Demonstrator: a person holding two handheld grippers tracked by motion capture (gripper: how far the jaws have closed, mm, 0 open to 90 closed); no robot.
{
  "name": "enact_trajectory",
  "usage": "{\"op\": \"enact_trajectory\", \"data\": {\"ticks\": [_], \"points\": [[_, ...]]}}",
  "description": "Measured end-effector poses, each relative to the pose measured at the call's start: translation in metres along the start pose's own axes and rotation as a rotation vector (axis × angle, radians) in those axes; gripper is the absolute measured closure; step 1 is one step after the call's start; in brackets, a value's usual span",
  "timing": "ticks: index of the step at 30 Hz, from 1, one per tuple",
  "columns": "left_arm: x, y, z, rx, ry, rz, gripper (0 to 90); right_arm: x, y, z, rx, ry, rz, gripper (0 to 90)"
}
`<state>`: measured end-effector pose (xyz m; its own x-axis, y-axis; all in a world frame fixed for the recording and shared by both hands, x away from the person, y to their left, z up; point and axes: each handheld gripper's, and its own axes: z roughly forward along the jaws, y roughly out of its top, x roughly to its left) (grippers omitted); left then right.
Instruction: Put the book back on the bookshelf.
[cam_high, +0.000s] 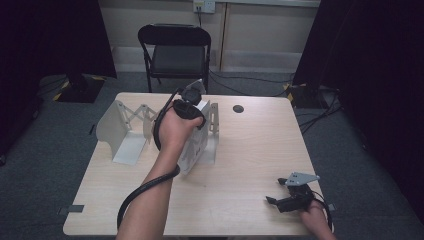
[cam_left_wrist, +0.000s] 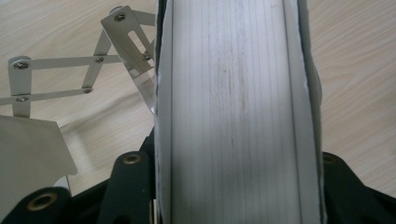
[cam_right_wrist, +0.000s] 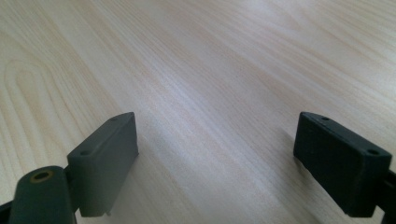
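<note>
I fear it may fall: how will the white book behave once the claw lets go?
The book looks thick and stiff, so it probably will not flop. Standing tilted on the table, it may tip unless the metal rack supports it.

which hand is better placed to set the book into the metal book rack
Left. Its tool is already shut on the book, held upright right beside the rack. The right tool rests open and empty near the table's front right corner, far from both.
</note>
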<state>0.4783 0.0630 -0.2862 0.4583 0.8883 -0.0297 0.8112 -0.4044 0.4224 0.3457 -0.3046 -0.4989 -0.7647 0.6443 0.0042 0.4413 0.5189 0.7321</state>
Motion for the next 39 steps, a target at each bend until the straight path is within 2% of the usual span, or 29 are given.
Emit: {"op": "enact_trajectory", "data": {"ticks": [4, 8, 12, 17, 18, 26, 27, 28, 33, 36, 39], "points": [[0.000, 0.002, 0.003, -0.006, -0.004, -0.008, 53.2, 0.000, 0.000, 0.000, 0.000, 0.000, 0.000, 13.2], [-0.001, 0.003, 0.004, -0.007, 0.003, 0.003, 53.2, 0.000, 0.000, 0.000, 0.000, 0.000, -0.001, 13.2], [0.000, 0.004, 0.007, 0.002, 0.000, -0.021, 53.2, 0.000, 0.000, 0.000, 0.000, 0.000, -0.001, 13.2], [0.000, 0.007, 0.011, 0.003, 0.009, -0.021, 53.2, 0.000, 0.000, 0.000, -0.001, 0.000, -0.001, 13.2], [0.000, 0.008, 0.012, 0.008, 0.012, -0.036, 53.3, 0.000, 0.000, 0.000, -0.001, -0.001, -0.001, 13.2], [0.002, 0.012, 0.016, 0.004, 0.021, -0.038, 53.2, 0.000, 0.000, 0.000, 0.000, 0.000, -0.001, 13.2], [0.001, 0.013, 0.017, 0.007, 0.021, -0.059, 53.2, 0.000, 0.000, 0.000, -0.001, -0.001, -0.001, 13.2], [0.002, 0.013, 0.017, 0.005, 0.022, -0.046, 53.2, 0.000, 0.000, 0.000, -0.001, -0.001, -0.001, 13.2], [0.003, 0.014, 0.019, 0.013, 0.026, -0.064, 53.3, 0.000, 0.000, 0.000, -0.001, -0.001, -0.001, 13.2], [0.003, 0.016, 0.019, 0.014, 0.030, -0.056, 53.2, 0.000, 0.000, 0.000, -0.001, -0.001, -0.001, 13.2], [0.004, 0.017, 0.019, 0.018, 0.029, -0.066, 53.2, 0.000, 0.000, 0.000, -0.001, -0.001, -0.001, 13.2]]}}
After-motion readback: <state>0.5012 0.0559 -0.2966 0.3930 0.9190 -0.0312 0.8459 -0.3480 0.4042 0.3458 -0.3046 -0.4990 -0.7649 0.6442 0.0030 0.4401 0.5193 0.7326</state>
